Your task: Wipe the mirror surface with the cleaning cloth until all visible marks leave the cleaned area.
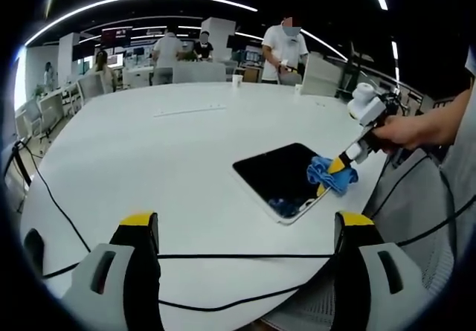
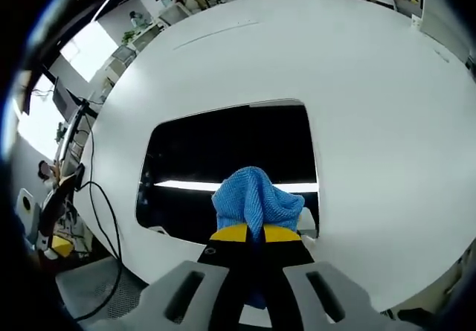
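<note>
Mirror (image 2: 223,149) under gripper-held blue cloth (image 2: 255,197), black cable (image 1: 245,256) nearby on table (image 1: 149,145).

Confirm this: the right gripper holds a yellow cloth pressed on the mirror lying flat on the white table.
Wrong on the colour. In the right gripper view the right gripper is shut on a blue cloth, not yellow; only the jaw tips are yellow. The rest stands: it presses on the mirror lying flat on the white table.

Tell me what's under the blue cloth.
The cloth, pinched by the right gripper, sits over the dark mirror near its edge. The glass directly beneath is covered.
</note>
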A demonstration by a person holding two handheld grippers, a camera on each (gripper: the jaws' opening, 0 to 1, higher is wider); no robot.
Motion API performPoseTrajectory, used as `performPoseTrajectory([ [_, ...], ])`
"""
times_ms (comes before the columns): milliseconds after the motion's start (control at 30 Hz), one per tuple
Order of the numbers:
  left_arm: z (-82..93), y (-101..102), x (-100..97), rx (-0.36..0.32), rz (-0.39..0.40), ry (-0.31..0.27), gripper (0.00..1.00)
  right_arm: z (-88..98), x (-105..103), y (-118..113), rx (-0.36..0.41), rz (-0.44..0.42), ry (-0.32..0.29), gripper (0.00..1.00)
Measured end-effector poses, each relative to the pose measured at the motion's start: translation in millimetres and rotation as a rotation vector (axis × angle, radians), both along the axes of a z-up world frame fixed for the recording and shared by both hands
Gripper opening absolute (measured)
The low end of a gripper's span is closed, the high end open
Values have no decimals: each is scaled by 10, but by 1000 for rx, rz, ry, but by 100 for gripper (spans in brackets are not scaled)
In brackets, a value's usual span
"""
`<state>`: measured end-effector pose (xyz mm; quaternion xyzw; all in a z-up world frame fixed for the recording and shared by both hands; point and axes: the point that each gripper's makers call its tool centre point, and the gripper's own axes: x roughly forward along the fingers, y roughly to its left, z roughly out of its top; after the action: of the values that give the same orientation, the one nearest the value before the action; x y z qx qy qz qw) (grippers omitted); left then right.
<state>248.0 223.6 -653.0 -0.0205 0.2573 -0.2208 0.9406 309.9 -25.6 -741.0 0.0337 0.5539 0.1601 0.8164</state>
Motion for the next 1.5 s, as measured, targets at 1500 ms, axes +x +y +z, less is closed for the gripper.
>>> performPoseTrajectory([
  [1500, -82, -5, -16, -2, -25, 25, 97, 23, -108, 1182, 36, 155, -1, 0],
])
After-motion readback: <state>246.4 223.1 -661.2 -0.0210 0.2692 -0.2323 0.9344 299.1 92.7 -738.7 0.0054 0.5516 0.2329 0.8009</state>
